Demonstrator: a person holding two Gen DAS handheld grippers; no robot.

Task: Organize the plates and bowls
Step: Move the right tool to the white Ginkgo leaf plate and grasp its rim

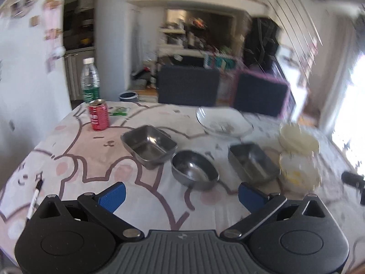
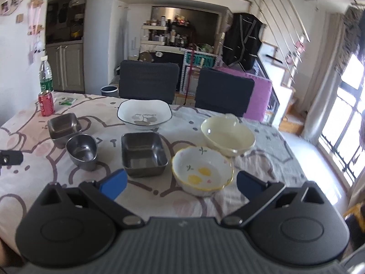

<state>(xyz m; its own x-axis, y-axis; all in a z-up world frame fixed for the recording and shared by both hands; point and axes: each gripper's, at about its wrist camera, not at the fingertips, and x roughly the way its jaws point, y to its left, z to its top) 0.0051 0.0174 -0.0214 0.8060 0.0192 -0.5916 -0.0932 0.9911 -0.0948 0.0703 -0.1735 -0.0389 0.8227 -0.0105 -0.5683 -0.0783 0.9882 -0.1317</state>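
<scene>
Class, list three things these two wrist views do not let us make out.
1. Left view: the pattern in the yellow-rimmed bowl, smeared by motion blur.
2. Both views: the can lettering, too small.
3. Right view: the dark object at the left edge, cut off.

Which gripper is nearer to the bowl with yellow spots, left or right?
Right. The right gripper has the yellow-spotted bowl directly between its open fingers; the left gripper is off to that bowl's left.

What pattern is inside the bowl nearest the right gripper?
The bowl is white with yellow blobs, small sprigs and a yellow rim, clearest in the right wrist view.
</scene>
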